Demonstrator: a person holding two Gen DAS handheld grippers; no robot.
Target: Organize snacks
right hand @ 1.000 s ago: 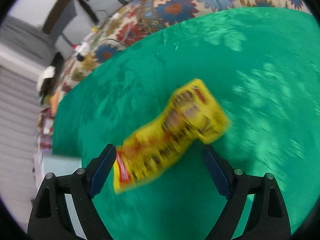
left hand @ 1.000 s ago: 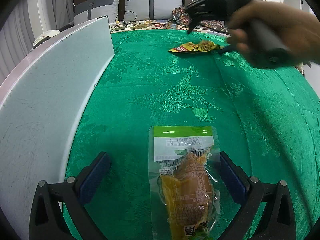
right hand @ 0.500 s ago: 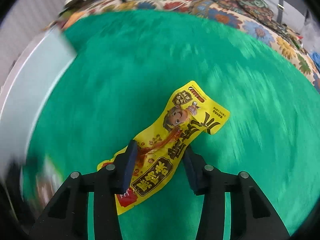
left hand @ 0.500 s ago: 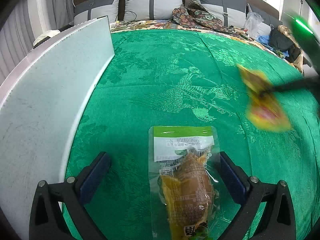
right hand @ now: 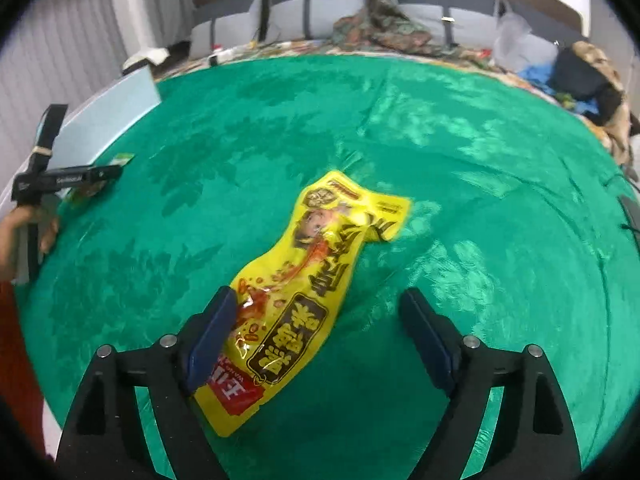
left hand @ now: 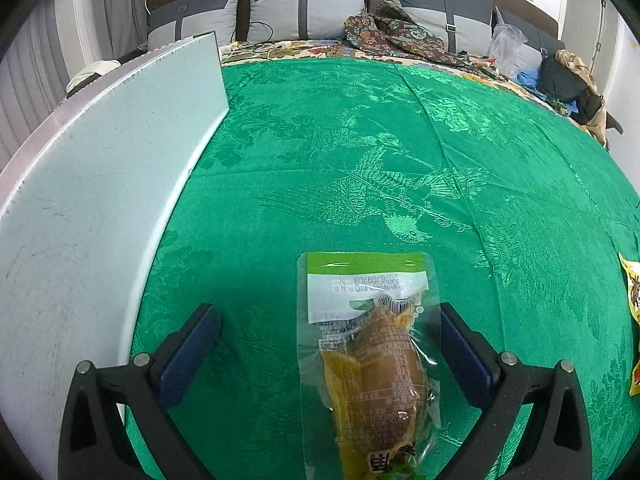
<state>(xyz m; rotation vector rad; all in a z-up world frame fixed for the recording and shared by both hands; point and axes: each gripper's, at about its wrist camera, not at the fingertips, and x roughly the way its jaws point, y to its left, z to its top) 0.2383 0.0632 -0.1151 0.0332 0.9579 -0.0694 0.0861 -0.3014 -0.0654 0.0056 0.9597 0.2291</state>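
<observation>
A clear snack packet with a green top and a brown piece inside [left hand: 372, 360] lies on the green cloth between the fingers of my open left gripper [left hand: 328, 352]. A yellow snack bag with red print [right hand: 304, 292] lies on the cloth between the fingers of my open right gripper [right hand: 320, 336], its lower end against the left finger [right hand: 208, 336]. The yellow bag's edge also shows at the right rim of the left wrist view [left hand: 632, 312]. The left gripper shows far left in the right wrist view [right hand: 60, 180].
A pale grey board [left hand: 92, 184] stands along the left side of the green cloth [left hand: 360, 152]. Grey pillows [left hand: 304, 4], patterned fabric and bags lie at the far edge.
My right gripper carried the yellow bag from the far side to the near right, then opened; the bag now lies on the cloth. The left gripper and its packet stayed still.
</observation>
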